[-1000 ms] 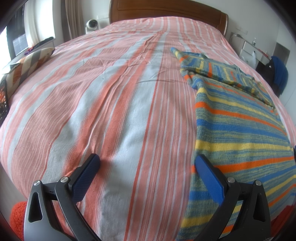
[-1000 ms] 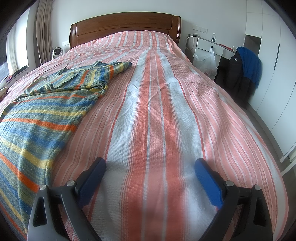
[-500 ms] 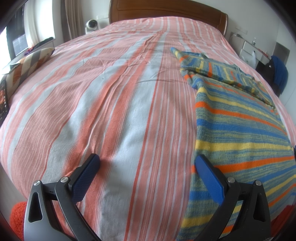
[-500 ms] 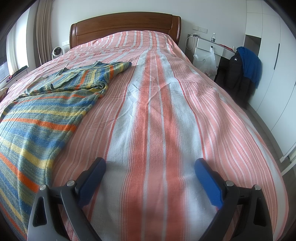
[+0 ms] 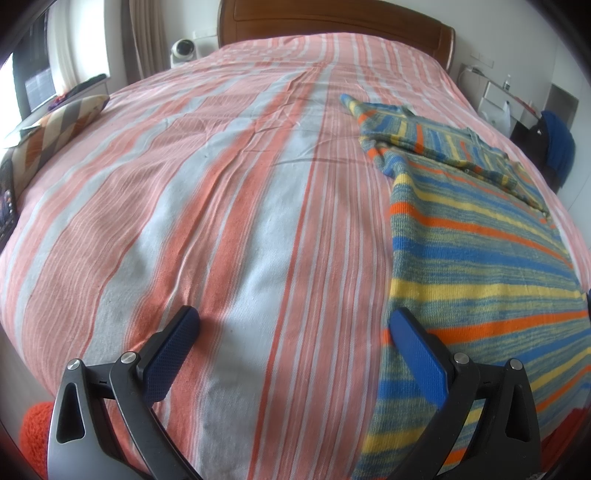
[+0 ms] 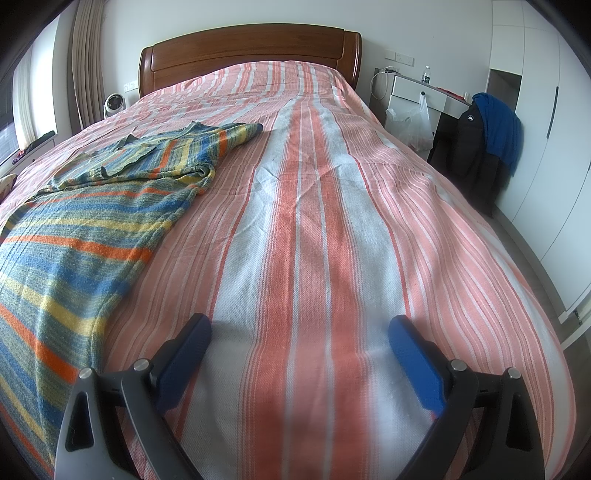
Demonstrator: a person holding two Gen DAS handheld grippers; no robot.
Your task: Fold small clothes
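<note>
Left wrist view: the left gripper (image 5: 295, 325) hung low over the foot of the bed (image 5: 207, 206), its jaws spread wide and empty, gripping nothing. The right-hand pad (image 5: 417, 354) stood at the near left edge of the striped sweater (image 5: 480, 258); whether it touched the knit could not be told. The sweater lay flat and lengthwise on the bedspread, hem toward the camera, with its upper part and a sleeve (image 5: 373, 122) bunched toward the headboard (image 5: 332, 18). The step in hand appeared to be the first grasp, and it would go best if this gripper pinched the near hem corner cleanly, taking both layers of knit and none of the bedspread beneath.

Right wrist view: the right gripper (image 6: 299, 328) hovered above bare bedspread, jaws likewise wide apart with nothing between them. The sweater (image 6: 74, 251) lay well to its left, its right edge just beside the left pad (image 6: 184, 350) but apart from it. This gripper would probably need to shift left to the opposite hem corner so both sides lift evenly. A nightstand (image 6: 421, 92) stood beyond the bed.
</note>
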